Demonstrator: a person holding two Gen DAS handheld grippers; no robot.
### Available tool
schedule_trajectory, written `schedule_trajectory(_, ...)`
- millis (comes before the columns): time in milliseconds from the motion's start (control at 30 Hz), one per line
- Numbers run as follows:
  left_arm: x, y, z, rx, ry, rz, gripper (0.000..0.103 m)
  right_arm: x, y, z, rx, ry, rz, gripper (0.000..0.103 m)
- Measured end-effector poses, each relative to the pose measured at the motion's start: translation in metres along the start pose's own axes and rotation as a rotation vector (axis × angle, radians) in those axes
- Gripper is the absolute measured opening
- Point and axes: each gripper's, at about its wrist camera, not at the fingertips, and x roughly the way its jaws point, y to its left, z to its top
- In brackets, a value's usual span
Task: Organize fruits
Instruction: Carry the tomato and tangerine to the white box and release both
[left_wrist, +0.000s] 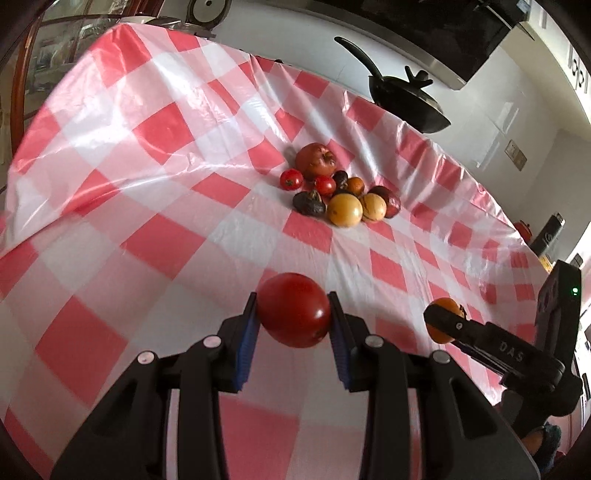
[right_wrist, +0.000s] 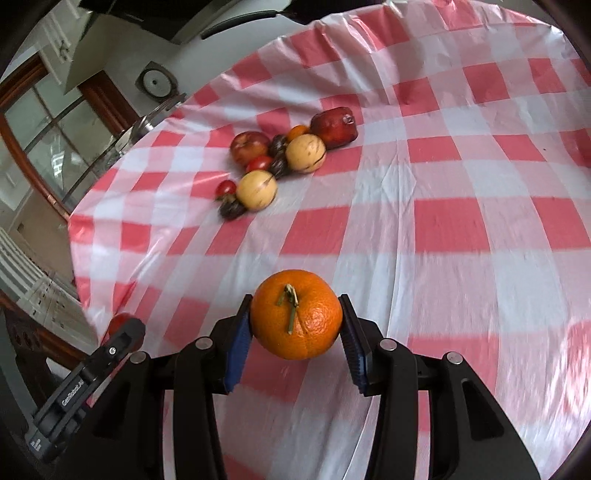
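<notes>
My left gripper (left_wrist: 293, 314) is shut on a large red tomato (left_wrist: 293, 309), held above the checked tablecloth. My right gripper (right_wrist: 296, 321) is shut on an orange (right_wrist: 296, 319) with a green stem; that orange (left_wrist: 445, 317) also shows at the right of the left wrist view. Ahead on the table lies a cluster of fruit (left_wrist: 340, 184): a red apple (left_wrist: 316, 158), small tomatoes (left_wrist: 291, 179), two yellow round fruits (left_wrist: 344, 209), dark wrinkled fruits (left_wrist: 309, 203). In the right wrist view the same fruit cluster (right_wrist: 284, 162) includes a pomegranate (right_wrist: 335, 126).
The red-and-white checked tablecloth (left_wrist: 147, 184) covers the whole table and hangs wrinkled at its edges. A black frying pan (left_wrist: 406, 99) stands beyond the far edge, by a white counter. A window with a brown frame (right_wrist: 48, 122) lies off to the left.
</notes>
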Motion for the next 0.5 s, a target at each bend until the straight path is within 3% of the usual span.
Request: schedule_trajectory(500, -0.061, 0.022, -0.041, -0.007, -0.016, -0.011, 0.036, -0.047, 0.06, -0.084, -0.218, 0.004, 0.021, 0.044)
